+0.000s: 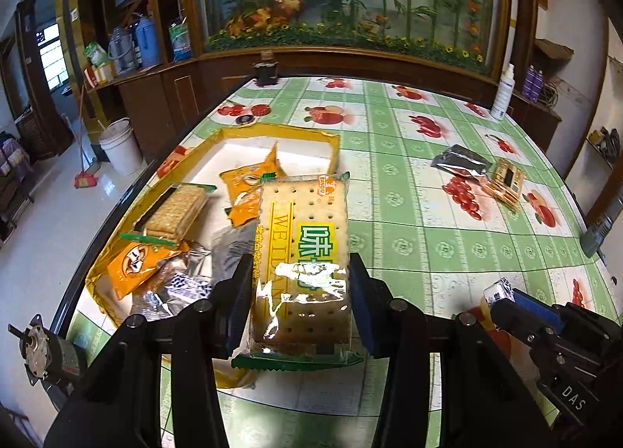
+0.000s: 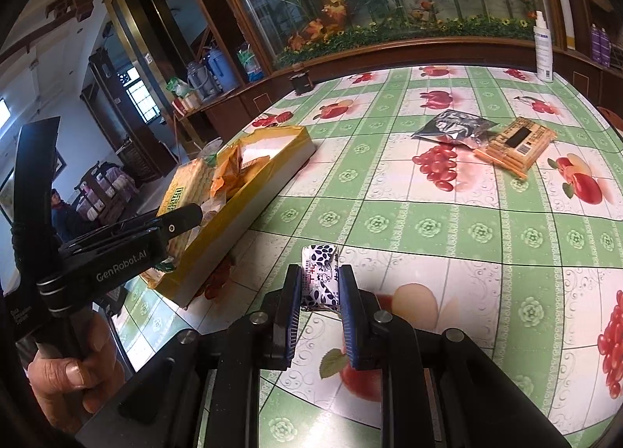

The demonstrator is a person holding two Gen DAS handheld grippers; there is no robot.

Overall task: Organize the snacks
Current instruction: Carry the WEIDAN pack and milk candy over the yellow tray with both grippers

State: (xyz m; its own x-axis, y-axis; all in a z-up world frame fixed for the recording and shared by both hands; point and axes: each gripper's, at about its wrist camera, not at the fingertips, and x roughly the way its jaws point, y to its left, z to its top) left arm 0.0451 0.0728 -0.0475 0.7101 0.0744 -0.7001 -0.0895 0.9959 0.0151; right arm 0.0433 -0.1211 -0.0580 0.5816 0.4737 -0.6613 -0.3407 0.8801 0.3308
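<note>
My left gripper [image 1: 300, 265] is shut on a long cracker pack [image 1: 301, 237] with green lettering, held over the near right edge of the yellow-rimmed box [image 1: 272, 130]. Inside the box lie another cracker pack [image 1: 177, 210], orange snack bags [image 1: 249, 191] and silvery wrappers. My right gripper [image 2: 320, 272] is shut on a small white candy with dark blue spots [image 2: 319, 280], above the tablecloth right of the box [image 2: 268, 179]. In the left wrist view the right gripper [image 1: 502, 292] shows at the lower right with the candy [image 1: 500, 288]. A hand [image 2: 66, 381] holds the left gripper [image 2: 183, 220].
A silver foil bag [image 2: 453, 124] and an orange biscuit-stick pack [image 2: 514, 146] lie on the green fruit-print tablecloth [image 2: 428, 226] at the far right. A white spray bottle [image 2: 543, 46] and a small dark jar [image 2: 301, 82] stand at the table's far edge. A white bucket [image 1: 118, 146] is on the floor.
</note>
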